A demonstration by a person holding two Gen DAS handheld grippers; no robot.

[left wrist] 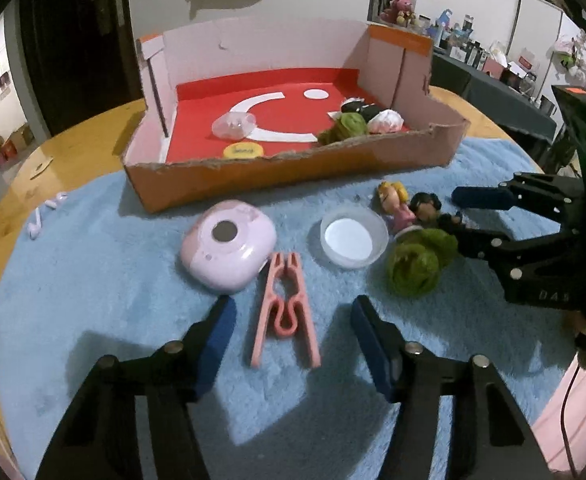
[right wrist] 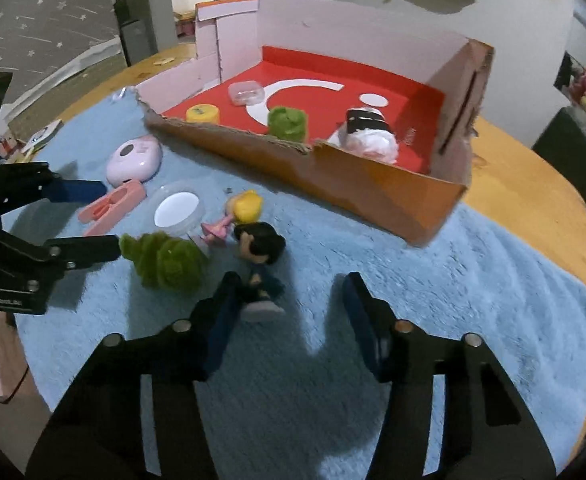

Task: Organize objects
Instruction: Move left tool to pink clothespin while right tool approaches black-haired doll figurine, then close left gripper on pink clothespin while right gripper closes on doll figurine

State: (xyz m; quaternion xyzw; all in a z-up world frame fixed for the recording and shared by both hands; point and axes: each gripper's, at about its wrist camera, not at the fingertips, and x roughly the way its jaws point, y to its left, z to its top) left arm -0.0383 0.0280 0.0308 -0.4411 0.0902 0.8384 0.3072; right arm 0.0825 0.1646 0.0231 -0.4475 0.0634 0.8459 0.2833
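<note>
A cardboard box (left wrist: 293, 172) with a red floor stands at the back of a blue rug (left wrist: 93, 280). On the rug lie a pink clothes peg (left wrist: 285, 312), a pink round device (left wrist: 229, 248), a clear lid (left wrist: 353, 236), a green fuzzy ball (left wrist: 417, 264), a blonde figurine (left wrist: 397, 204) and a dark-haired figurine (right wrist: 261, 264). My left gripper (left wrist: 293, 332) is open, its fingers either side of the peg. My right gripper (right wrist: 289, 308) is open, with the dark-haired figurine between its fingers, near the left one.
The box (right wrist: 373, 196) holds a yellow disc (left wrist: 243, 150), a clear capsule (left wrist: 235, 126), a green ball (left wrist: 347, 126) and white and black bundles (left wrist: 385, 120). White earbuds (left wrist: 37, 224) lie at the rug's left edge. The wooden table (right wrist: 533, 184) extends beyond the rug.
</note>
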